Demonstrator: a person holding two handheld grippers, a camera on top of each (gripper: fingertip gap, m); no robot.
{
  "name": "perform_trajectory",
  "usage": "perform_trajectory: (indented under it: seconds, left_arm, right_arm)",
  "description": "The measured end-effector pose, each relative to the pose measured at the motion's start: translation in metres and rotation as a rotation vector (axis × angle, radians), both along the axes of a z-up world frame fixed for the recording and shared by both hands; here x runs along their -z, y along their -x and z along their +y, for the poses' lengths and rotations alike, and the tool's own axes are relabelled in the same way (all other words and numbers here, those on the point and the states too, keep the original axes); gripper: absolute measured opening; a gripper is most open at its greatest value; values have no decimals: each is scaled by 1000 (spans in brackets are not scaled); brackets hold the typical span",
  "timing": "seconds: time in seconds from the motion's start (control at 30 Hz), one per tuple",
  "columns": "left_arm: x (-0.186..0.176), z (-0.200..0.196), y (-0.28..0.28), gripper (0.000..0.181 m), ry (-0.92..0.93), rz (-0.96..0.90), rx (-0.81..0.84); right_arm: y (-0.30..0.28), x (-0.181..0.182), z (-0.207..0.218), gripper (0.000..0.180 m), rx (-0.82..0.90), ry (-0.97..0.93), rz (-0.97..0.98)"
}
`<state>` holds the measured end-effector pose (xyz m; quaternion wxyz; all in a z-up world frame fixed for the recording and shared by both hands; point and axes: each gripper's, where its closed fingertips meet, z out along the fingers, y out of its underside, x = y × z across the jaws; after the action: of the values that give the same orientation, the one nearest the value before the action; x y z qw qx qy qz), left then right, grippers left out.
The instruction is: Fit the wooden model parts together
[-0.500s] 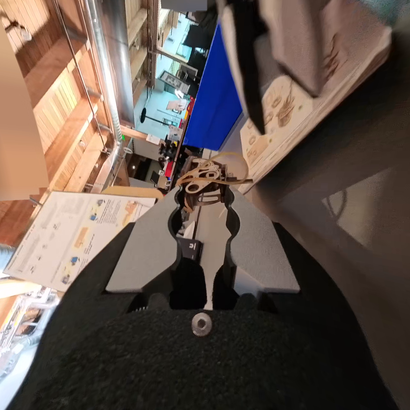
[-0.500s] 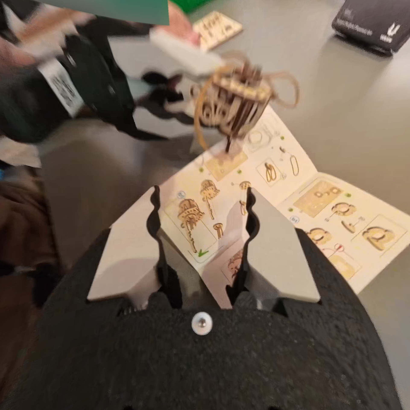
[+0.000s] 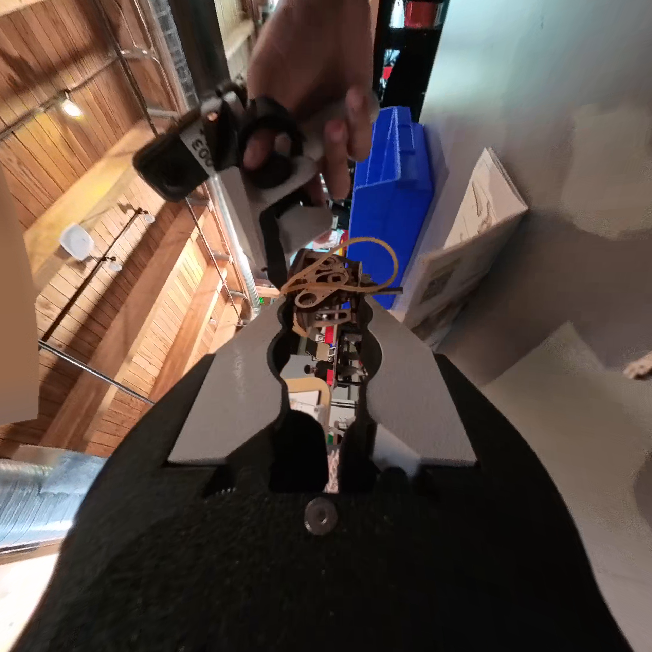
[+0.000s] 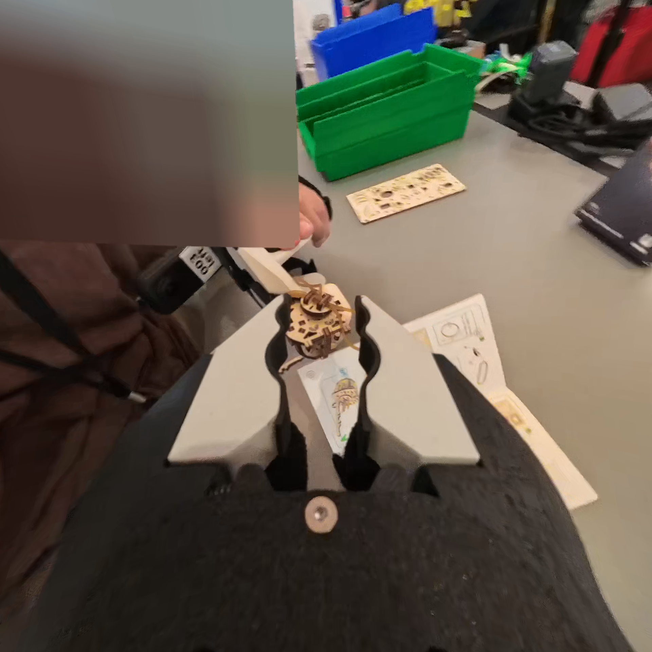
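We saw bins and clutter on a grey table.
A green bin stood as our landmark: a blue bin lay just behind it, black cables and devices well to its right, and a dark box nearer us on that side.

Wooden model between right claw tips, above instruction sheet.

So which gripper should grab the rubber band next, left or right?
Probably the right gripper. Its jaws are open and empty, right beside the wooden model. The left gripper is busy gripping the model, with the rubber band looping free above it.
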<state>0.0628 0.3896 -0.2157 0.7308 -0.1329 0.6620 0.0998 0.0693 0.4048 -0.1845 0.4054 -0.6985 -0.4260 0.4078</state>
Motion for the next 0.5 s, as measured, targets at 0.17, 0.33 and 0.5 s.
perform_trajectory:
  seconds: [0.17,0.33,0.5]
  left_arm:
    - [-28,-24,-3,33,-14,-42,44]
    - [-50,-42,1,32,39,-66,73]
    - [-70,-56,7,33,115,-82,115]
  right_arm:
    - [9,-17,-22,36,-225,-16,9]
    - [17,-34,-46,22,-326,-91,-7]
    - [21,-53,-54,20,-339,-78,34]
